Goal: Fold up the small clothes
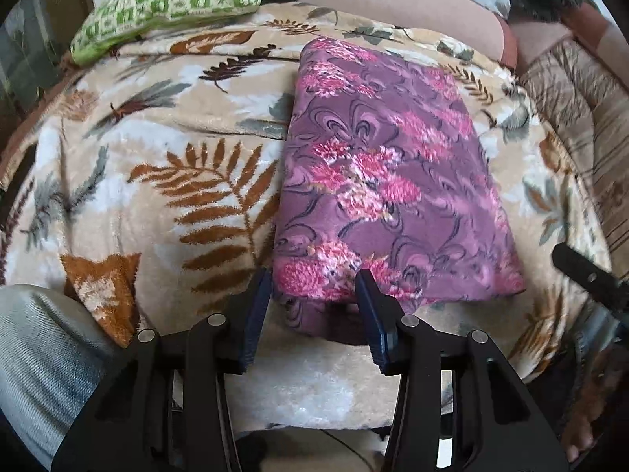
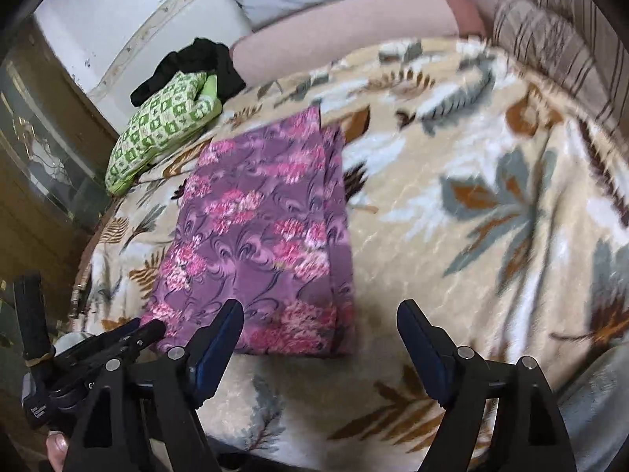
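A purple garment with pink flowers point(image 1: 389, 173) lies folded into a long rectangle on the leaf-patterned blanket point(image 1: 157, 196). It also shows in the right wrist view point(image 2: 259, 236). My left gripper point(image 1: 314, 283) is open, its fingers on either side of the garment's near left corner, holding nothing. My right gripper point(image 2: 320, 314) is open wide and empty, just before the garment's near right corner. The left gripper point(image 2: 153, 328) shows at the lower left of the right wrist view.
A folded green checked cloth point(image 1: 169, 4) lies at the far left of the bed, with a black garment point(image 2: 196, 63) behind it. Pink pillows point(image 2: 346, 27) and a striped cushion point(image 2: 550, 27) line the far side. My denim-clad leg point(image 1: 43, 354) is near left.
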Demonstrator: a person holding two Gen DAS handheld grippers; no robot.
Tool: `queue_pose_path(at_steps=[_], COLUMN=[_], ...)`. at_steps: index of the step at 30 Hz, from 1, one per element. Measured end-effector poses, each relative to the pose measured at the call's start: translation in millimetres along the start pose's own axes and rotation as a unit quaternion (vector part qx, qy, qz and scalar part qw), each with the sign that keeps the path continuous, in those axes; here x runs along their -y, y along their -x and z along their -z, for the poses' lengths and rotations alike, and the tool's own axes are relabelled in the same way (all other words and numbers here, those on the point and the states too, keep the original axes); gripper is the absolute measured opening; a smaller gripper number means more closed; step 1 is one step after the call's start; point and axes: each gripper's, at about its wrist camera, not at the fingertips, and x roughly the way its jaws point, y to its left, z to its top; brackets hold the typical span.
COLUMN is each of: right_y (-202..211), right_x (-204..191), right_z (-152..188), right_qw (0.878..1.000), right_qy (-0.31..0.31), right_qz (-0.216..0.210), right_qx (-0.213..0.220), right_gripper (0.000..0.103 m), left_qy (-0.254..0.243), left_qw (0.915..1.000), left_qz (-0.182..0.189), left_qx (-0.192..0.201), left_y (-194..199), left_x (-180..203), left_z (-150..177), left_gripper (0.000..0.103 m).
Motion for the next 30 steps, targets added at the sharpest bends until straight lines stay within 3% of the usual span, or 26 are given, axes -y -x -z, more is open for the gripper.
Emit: queue_pose_path(at_steps=[5, 9, 14, 18, 21, 23, 25, 26, 28, 30], right_y=[-9, -36, -76, -98, -112, -116, -108, -96, -77, -72], right_x=[5, 1, 1, 12, 14, 9, 3, 0, -3, 0], right_z=[-23, -61, -97, -95, -90, -91, -93, -94, -97, -93], right_qw=[1.000, 0.998, 0.997, 0.994, 0.992, 0.992, 0.994, 0.996, 0.997, 0.998], right_qy=[-0.004, 0.011, 0.018, 0.008, 0.003, 0.013, 0.026, 0.035, 0.038, 0.039], right_qz=[-0.024, -0.046, -0.053, -0.092, -0.094, -0.091, -0.078, -0.067, -0.068, -0.040], right_qx=[-0.008, -0.042, -0.059, -0.066, -0.083, -0.082, -0.065, -0.045, -0.021, -0.015], right_gripper=[0.078, 0.076, 0.053, 0.047, 0.038, 0.016, 0.005, 0.004, 0.004, 0.004], left_qy=[0.066, 0.061, 0.057, 0.096, 0.104, 0.095, 0.103, 0.106, 0.092, 0.077], left_qw=[0.9964, 0.9956, 0.9917, 0.9846, 0.9828, 0.9844, 0.9834, 0.9825, 0.9857, 0.9886], left_qz=[0.047, 0.066, 0.109, 0.140, 0.147, 0.142, 0.145, 0.149, 0.140, 0.127], left_qx=[-0.026, -0.022, -0.038, -0.040, -0.041, -0.040, -0.038, -0.035, -0.021, -0.026], left_y=[-4, -10, -45, -70, -73, -73, -72, -70, -62, -66], left_x=[-28, -32, -34, -45, -44, -41, -42, -43, -40, -34], left_z=[-30, -68, -106, -100, -98, -100, -99, -98, -98, -97], left_gripper=[0.044, 0.044, 0.044, 0.044, 0.044, 0.044, 0.040, 0.035, 0.035, 0.035])
